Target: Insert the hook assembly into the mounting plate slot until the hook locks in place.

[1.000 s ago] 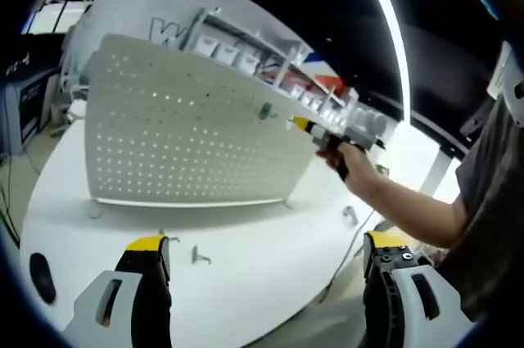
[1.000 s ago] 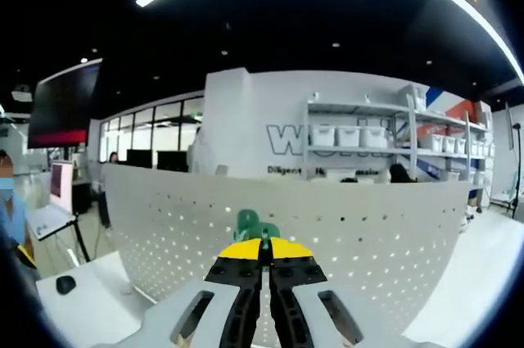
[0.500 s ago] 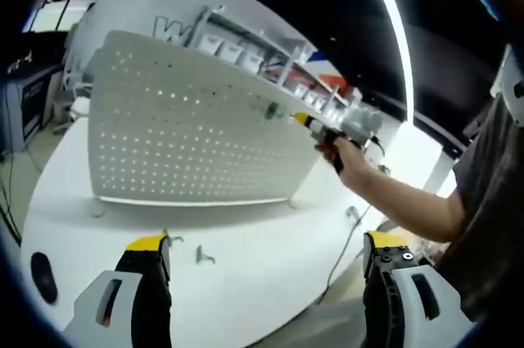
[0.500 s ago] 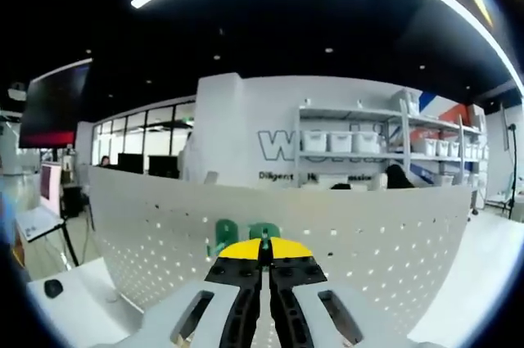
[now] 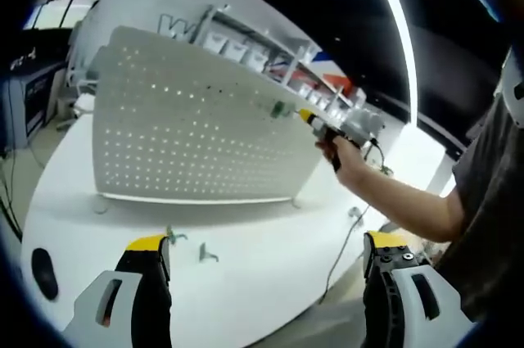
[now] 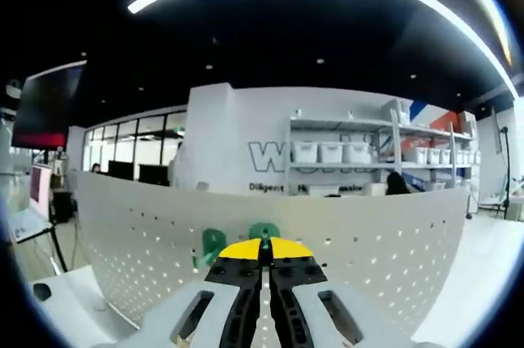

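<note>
The white perforated mounting plate [image 5: 188,135] stands upright on the table. In the left gripper view a hand holds my right gripper [image 5: 306,117] against the plate's upper right part, with a green hook [image 5: 279,108] at its tip. In the right gripper view the right gripper [image 6: 264,245] has its yellow-tipped jaws shut on the green hook [image 6: 264,232], close to the plate [image 6: 368,241]. A second green piece [image 6: 210,246] sits on the plate just left of it. My left gripper [image 5: 266,258] hangs open over the table's near edge, holding nothing.
Two small metal hooks [image 5: 173,237] [image 5: 205,254] lie on the white table [image 5: 262,233] before the plate, a third [image 5: 352,215] at the right. A black mouse-like object [image 5: 41,274] lies at the left edge. Shelves with white bins [image 6: 336,151] stand behind.
The right gripper has stayed shut on the green hook, shifting slightly along the plate; the second green piece now shows further left of its jaws. The left gripper stays open.
</note>
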Demonstrator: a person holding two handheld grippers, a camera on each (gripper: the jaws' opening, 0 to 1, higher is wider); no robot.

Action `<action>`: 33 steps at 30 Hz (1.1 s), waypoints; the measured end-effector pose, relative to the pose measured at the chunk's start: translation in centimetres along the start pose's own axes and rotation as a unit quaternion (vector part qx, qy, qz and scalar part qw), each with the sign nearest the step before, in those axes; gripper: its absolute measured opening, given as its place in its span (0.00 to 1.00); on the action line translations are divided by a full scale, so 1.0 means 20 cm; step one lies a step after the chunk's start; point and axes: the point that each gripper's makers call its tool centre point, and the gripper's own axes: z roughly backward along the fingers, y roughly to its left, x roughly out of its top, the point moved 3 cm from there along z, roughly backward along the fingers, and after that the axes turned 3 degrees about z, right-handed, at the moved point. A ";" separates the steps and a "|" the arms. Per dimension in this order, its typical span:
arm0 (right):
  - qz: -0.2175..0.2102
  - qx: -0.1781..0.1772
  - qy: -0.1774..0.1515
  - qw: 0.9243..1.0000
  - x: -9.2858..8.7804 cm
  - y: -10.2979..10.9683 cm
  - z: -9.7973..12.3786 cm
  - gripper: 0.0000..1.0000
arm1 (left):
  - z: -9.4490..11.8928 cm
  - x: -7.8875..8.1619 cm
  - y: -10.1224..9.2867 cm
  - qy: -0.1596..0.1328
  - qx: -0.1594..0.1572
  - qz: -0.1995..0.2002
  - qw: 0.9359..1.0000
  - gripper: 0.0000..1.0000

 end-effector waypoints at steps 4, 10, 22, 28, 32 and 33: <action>0.008 -0.004 -0.002 1.000 -0.02 0.00 -0.02 0.00 | 0.00 0.01 0.00 0.000 0.000 0.000 1.000 1.00; 0.018 -0.010 -0.009 1.000 -0.03 -0.02 -0.02 0.00 | 0.00 0.01 0.02 0.000 0.003 0.003 1.000 1.00; 0.001 -0.031 -0.056 0.998 -0.08 -0.01 -0.03 0.00 | -0.01 0.01 0.04 0.004 0.006 0.005 1.000 1.00; 0.014 -0.036 -0.047 0.998 -0.09 -0.01 -0.04 0.00 | -0.01 0.01 0.06 0.007 0.011 0.007 1.000 1.00; 0.026 -0.041 -0.037 0.998 -0.11 0.00 -0.05 0.00 | -0.01 0.00 0.06 0.008 0.011 0.008 1.000 1.00; 0.030 -0.041 -0.035 0.998 -0.10 0.01 -0.05 0.00 | -0.02 0.00 0.05 0.008 0.010 0.008 1.000 1.00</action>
